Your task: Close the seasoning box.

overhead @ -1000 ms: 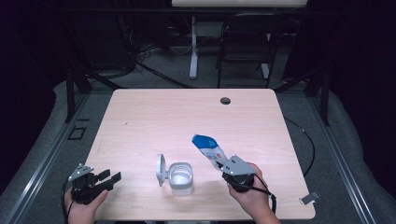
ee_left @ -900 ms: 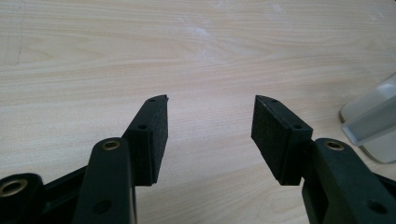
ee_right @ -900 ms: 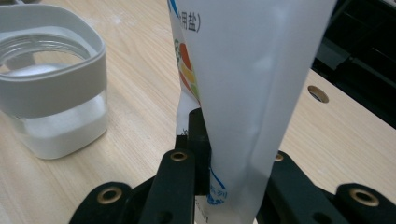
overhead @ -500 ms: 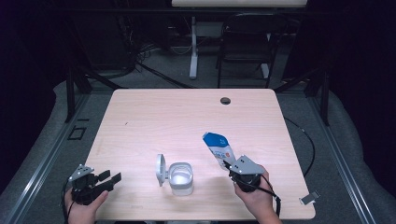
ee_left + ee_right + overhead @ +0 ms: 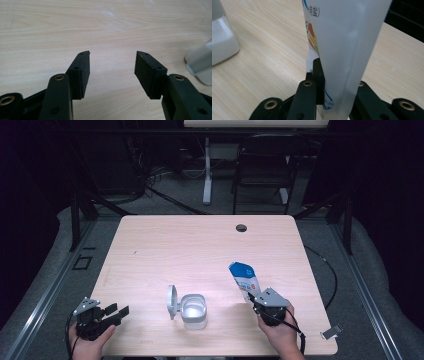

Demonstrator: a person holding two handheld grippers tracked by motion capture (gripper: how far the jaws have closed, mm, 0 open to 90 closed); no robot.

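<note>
- The blue and white plastic pouch with printed lettering (image 5: 342, 50) is getting cut off at the top edge of the right gripper view, so I'm only reading part of the print, and its bottom end is disappearing behind the black jaws.
- In the high view the pouch (image 5: 244, 279) is small and a bit soft, so the label isn't readable there. It's leaning up and away from the person over the near right part of the light wooden table (image 5: 200, 250).
- The clear plastic box with its hinged white lid flipped open (image 5: 192, 309) is sitting near the front edge, between the two hands. It's getting clipped at the right edge of the left gripper view (image 5: 201, 62), and I can't tell if anything's inside it.
- The right gripper (image 5: 257, 301) is pinching the lower end of the pouch: in its own view (image 5: 334, 82) the pads are pressing in on both sides of the bag, with the jaws only a narrow way apart. The hand is wrapping the gripper body, so the back of it is hard to make out.
- The left gripper (image 5: 117, 312) is sitting at the near left corner, well apart from the box. In its own view (image 5: 112, 66) the jaws are standing spread wide with nothing but bare table between them.
</note>
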